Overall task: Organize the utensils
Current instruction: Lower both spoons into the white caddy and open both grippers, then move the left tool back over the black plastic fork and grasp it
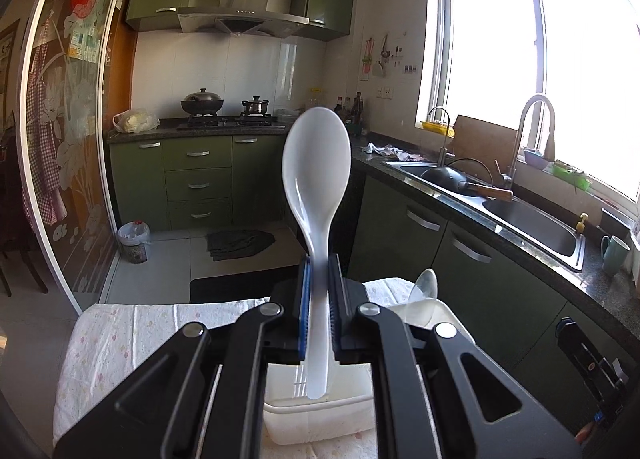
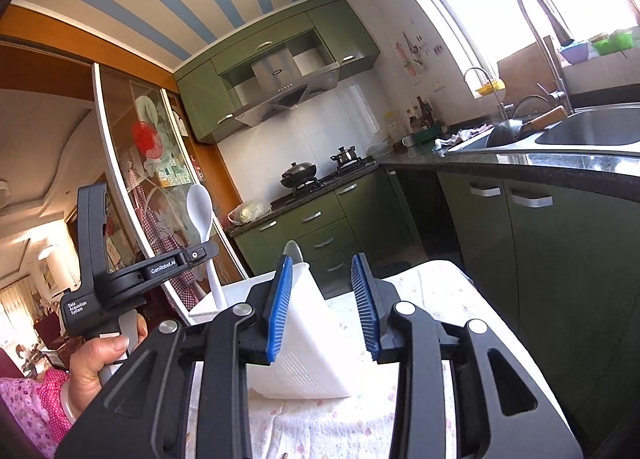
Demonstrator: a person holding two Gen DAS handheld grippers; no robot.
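The left claw [image 1: 318, 291] is clamped on the white spoon [image 1: 316, 183] above the white holder [image 2: 308, 343]. The right claw [image 2: 326, 307] stands open around the holder's corner, empty.

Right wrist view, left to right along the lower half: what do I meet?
Hand → left tongs holding the white spoon → white holder between the right tongs' pads → green cabinet doors.

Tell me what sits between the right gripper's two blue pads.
In the right wrist view, a corner of the white utensil holder stands between the right gripper pads; they are apart and not pressing it.
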